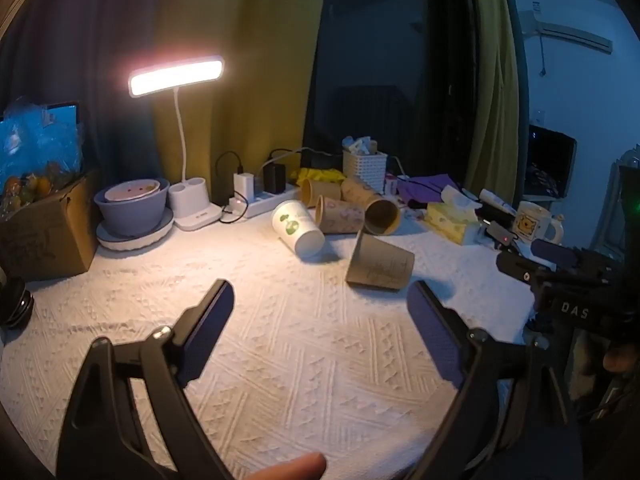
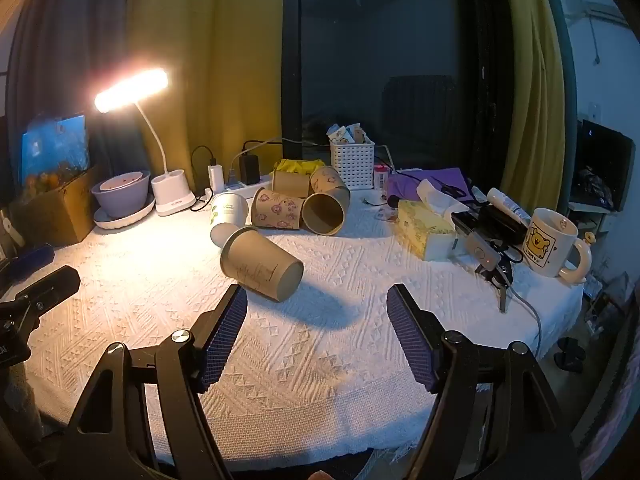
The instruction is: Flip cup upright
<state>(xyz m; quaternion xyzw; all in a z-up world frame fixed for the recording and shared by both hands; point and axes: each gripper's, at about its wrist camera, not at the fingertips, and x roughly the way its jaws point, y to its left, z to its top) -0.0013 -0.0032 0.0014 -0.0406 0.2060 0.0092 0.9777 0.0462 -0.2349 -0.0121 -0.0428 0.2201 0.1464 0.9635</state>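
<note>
A brown paper cup [image 2: 260,266] lies on its side on the white tablecloth, closest to me; it also shows in the left wrist view [image 1: 378,262]. Behind it lie a white cup with green print [image 2: 227,216] [image 1: 298,228] and several more brown cups [image 2: 304,204] [image 1: 352,208], all on their sides. My right gripper [image 2: 316,300] is open and empty, just in front of the nearest brown cup. My left gripper [image 1: 320,296] is open and empty, over the cloth to the left of that cup. The right gripper's body shows at the right edge of the left wrist view [image 1: 568,280].
A lit desk lamp [image 2: 168,196], a bowl on a plate [image 2: 120,196] and a cardboard box [image 2: 52,208] stand at the left. A power strip, a white basket [image 2: 352,162], a tissue box [image 2: 426,232], a mug [image 2: 554,242] and cables crowd the back and right.
</note>
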